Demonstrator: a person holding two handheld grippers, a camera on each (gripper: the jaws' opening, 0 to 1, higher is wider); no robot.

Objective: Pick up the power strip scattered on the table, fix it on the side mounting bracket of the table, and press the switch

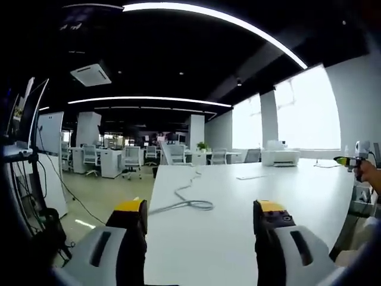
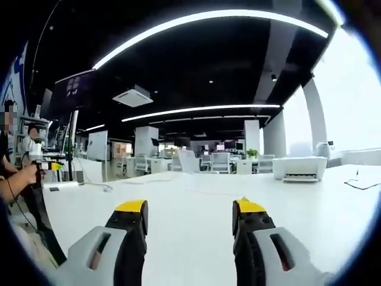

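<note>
In the left gripper view, my left gripper (image 1: 200, 208) stands open above a white table (image 1: 238, 238), with nothing between its yellow-tipped jaws. Just beyond the jaws a grey cable (image 1: 189, 201) lies in a loop and runs toward the table's far edge. A flat pale object (image 1: 253, 177) lies farther back, too small to identify. A hand holds my right gripper (image 1: 352, 159) at the far right. In the right gripper view, my right gripper (image 2: 190, 208) is open and empty over the table (image 2: 190, 250). A person's hand holds the left gripper (image 2: 46, 162) at the far left.
A white printer-like box (image 1: 280, 157) (image 2: 297, 168) stands at the table's far side. A thin cable (image 2: 363, 185) lies on the right. A stand with monitors and hanging wires (image 1: 27, 137) rises left of the table. Office desks and chairs (image 1: 128, 161) fill the background.
</note>
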